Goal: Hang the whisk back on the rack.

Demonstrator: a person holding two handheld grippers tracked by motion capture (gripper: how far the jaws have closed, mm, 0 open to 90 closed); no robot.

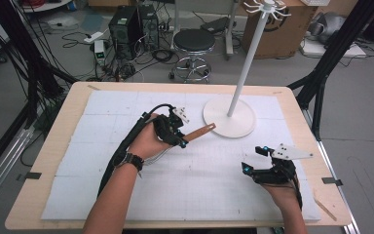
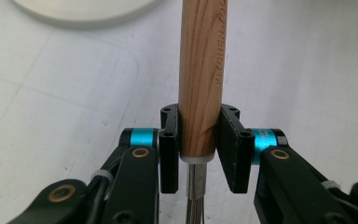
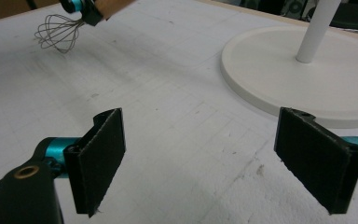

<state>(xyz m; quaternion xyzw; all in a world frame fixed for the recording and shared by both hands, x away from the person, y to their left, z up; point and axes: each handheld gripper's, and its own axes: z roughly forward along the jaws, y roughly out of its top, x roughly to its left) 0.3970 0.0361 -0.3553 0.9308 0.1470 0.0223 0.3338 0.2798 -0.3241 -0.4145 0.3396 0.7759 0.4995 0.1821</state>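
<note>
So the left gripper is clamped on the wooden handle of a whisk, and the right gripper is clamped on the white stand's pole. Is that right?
Not quite. The left gripper is indeed shut on the whisk's wooden handle, but the right gripper holds nothing: the right gripper view shows its jaws wide apart over the white mat, with the white stand well ahead of them, untouched.

The left gripper (image 1: 181,139) hovered mid-table, jaws clamped on a wooden-handled whisk (image 1: 199,132); the right gripper (image 1: 253,158), nearer and to the right, rested low with jaws spread wide.
</note>
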